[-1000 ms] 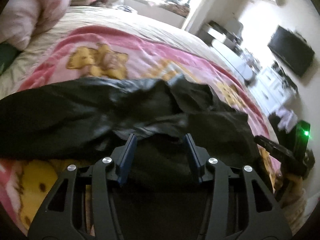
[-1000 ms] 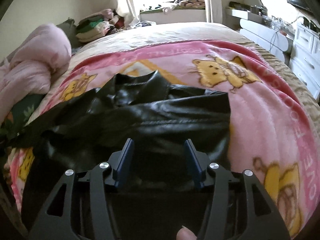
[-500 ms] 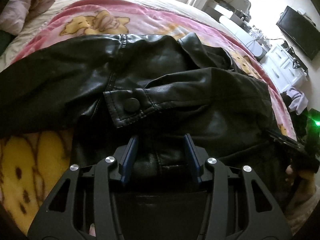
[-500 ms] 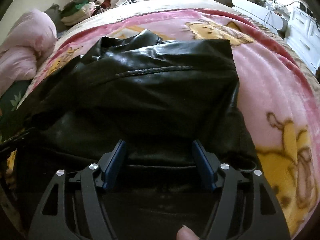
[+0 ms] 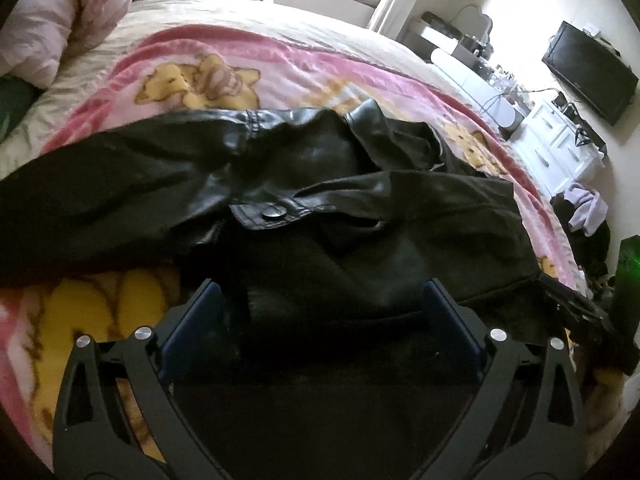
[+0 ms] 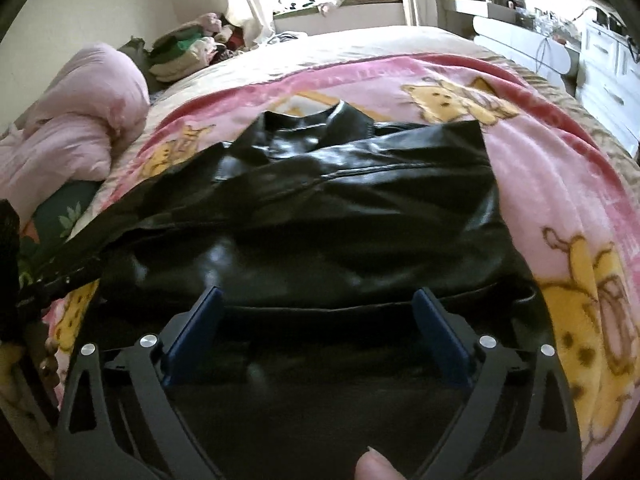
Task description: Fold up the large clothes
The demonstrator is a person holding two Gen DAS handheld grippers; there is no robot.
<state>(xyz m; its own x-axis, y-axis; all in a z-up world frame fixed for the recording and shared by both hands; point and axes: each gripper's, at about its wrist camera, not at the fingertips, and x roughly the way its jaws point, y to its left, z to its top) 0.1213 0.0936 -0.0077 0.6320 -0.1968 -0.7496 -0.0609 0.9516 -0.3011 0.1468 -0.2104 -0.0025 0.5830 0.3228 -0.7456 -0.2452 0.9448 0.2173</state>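
A black leather jacket [image 5: 360, 216] lies partly folded on a pink bear-print blanket [image 5: 224, 76]; a snap-button tab [image 5: 272, 213] lies on top and a sleeve runs off to the left. My left gripper [image 5: 322, 292] is open, its blue pads wide apart over the jacket's near hem, holding nothing. In the right wrist view the jacket [image 6: 340, 216] lies flat with its collar [image 6: 320, 128] at the far end. My right gripper [image 6: 318, 298] is open over the near hem, empty. The right gripper also shows at the left wrist view's right edge [image 5: 576, 304].
A pink duvet [image 6: 72, 136] is bundled at the bed's left, with stacked clothes [image 6: 188, 52] behind it. White drawers [image 5: 560, 148] and a wall TV [image 5: 592, 68] stand to the right of the bed. The pink blanket [image 6: 560, 184] lies bare right of the jacket.
Both grippers opened wide and let go of the jacket's hem, then pulled back and up a little. The jacket now lies folded on the blanket.
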